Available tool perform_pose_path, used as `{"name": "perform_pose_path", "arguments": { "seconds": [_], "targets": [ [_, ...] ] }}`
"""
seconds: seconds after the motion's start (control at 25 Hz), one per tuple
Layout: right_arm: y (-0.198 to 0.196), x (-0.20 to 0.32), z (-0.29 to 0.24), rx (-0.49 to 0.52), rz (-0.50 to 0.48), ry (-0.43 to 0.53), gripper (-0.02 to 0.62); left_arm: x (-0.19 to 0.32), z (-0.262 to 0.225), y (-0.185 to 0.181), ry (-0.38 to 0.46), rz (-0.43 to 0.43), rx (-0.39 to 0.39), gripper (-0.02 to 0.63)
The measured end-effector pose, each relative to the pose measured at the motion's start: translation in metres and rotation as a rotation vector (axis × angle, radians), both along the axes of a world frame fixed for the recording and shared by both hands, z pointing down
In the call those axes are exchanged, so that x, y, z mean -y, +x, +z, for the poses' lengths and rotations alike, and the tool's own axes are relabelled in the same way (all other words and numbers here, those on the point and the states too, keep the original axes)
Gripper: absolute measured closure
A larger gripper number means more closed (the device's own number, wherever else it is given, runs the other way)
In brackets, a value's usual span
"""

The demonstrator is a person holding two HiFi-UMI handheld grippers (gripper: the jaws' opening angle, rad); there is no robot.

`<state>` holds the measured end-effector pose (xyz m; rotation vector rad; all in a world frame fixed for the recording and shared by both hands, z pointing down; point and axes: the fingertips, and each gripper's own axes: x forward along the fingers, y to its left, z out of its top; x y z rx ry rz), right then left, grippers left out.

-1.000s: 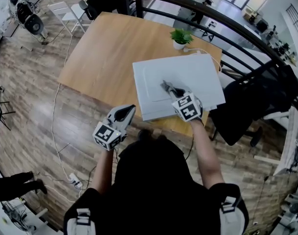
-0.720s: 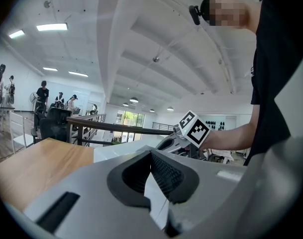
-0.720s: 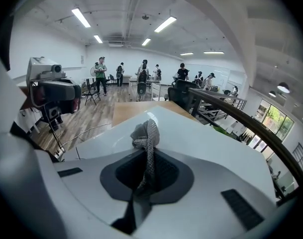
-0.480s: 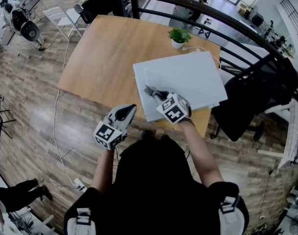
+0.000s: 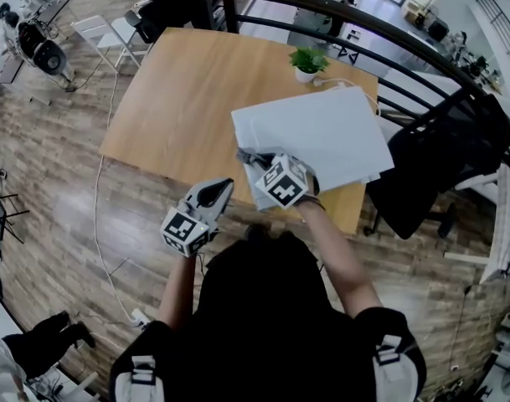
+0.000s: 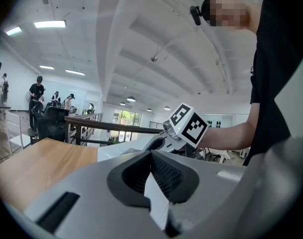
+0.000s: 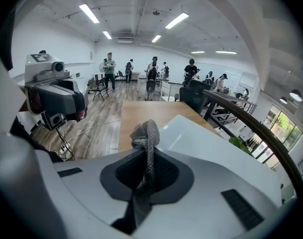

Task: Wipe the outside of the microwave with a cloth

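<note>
Wooden bench [image 5: 179, 82] fills the left of the head view. Off its near edge, the left gripper [image 5: 214, 193] hangs over the floor, jaws pressed together on nothing. Just to its right, the right gripper [image 5: 250, 159] has its jaws pinching a grey cloth [image 7: 144, 133] at the left edge of the white microwave [image 5: 321, 132]. A potted plant [image 5: 307, 61] stands behind the microwave.

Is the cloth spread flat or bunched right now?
Bunched: the grey cloth is a twisted wad pinched in the right hand-held gripper.
</note>
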<state>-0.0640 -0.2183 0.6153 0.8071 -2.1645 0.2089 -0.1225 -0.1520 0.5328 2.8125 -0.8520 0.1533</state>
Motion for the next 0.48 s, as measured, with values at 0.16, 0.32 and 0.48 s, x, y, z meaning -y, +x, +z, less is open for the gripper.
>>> {"name": "perform_pose_path", "arguments": {
  "seconds": [0.16, 0.32, 0.48],
  "targets": [
    [-0.004, 0.002, 0.0, 0.01, -0.005, -0.009, 0.577, 0.0, 0.001, -0.002, -0.043, -0.005, 0.009, 0.604],
    [-0.011, 0.004, 0.001, 0.011, -0.005, -0.007, 0.577, 0.0, -0.001, -0.006, -0.016, 0.005, 0.005, 0.604],
    [-0.013, 0.008, -0.002, 0.012, -0.002, 0.0, 0.577, -0.001, -0.001, -0.008, -0.03, 0.003, 0.006, 0.604]
  ]
}}
